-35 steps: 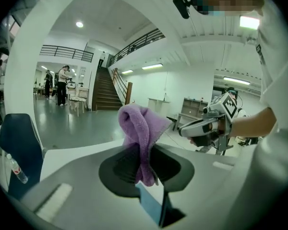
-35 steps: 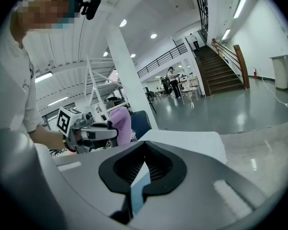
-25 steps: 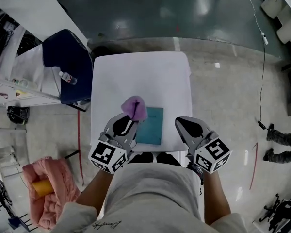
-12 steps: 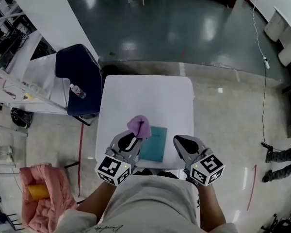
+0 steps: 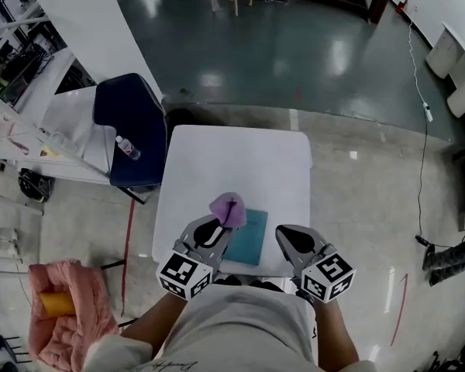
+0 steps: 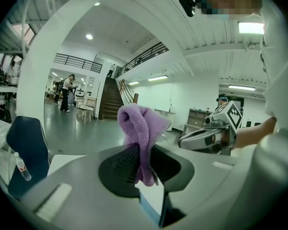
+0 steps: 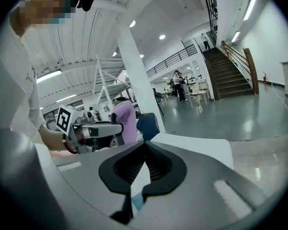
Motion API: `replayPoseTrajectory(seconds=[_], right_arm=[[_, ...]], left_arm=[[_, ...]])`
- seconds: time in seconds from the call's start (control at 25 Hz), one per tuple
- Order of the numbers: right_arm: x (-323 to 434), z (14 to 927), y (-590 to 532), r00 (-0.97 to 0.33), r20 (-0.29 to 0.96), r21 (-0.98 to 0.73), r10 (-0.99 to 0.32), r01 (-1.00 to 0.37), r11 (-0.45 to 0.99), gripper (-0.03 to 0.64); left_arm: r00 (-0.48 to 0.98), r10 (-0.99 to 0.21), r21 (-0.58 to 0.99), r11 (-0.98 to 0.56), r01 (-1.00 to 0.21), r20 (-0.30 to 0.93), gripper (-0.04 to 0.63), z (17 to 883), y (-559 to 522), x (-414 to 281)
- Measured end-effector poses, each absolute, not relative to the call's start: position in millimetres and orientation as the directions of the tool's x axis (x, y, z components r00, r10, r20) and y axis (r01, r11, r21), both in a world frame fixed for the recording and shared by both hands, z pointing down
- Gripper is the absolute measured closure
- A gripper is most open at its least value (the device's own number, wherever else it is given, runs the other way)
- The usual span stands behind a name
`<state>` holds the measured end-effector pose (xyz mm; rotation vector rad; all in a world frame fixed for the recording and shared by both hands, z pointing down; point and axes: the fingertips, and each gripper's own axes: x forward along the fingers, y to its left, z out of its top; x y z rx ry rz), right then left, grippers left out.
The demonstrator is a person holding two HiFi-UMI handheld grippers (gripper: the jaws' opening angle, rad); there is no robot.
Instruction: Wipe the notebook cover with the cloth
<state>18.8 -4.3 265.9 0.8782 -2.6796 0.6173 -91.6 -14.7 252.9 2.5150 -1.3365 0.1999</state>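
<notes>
— Where's the cloth [image 5: 228,208]?
— Pinched in the left gripper [image 5: 219,233] jaws, at the notebook [image 5: 248,239] left edge, lower centre of the counter [image 5: 240,161].
— And the right gripper [image 5: 288,239]?
— Jaws closed on nothing. The notebook's lower-left corner is hidden.

Cloth [image 5: 229,209] purple, fuzzy, centre of frame. Notebook [image 5: 249,240] plain teal, lower centre. Table [image 5: 240,157] plain white. Left gripper [image 5: 217,229] and right gripper [image 5: 287,235] light grey, black inside, each with black-and-white square markers at bottom centre. Chair [image 5: 130,122] navy, upper left. Bottle [image 5: 129,148] clear, cap colour too small to tell. Bundle [image 5: 66,328] pink, lower left, with an orange roll [image 5: 56,304]. Floor [image 5: 294,45] glossy dark grey-green across the top, pale speckled beige lower down, thin red lines left and right. Shirt [image 5: 240,328] off-white, bottom centre.
</notes>
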Motion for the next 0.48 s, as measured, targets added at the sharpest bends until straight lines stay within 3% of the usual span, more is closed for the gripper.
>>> replayPoseTrajectory(seconds=[0.48], right_arm=[[17.4,265.1,-5.8,-0.787,0.362,-0.314,-0.499,-0.607,0.730,0.603]], left_arm=[[0.569,-0.780,0.192,-0.536,-0.822,0.260,0.534,252.2,-14.1,-88.2]])
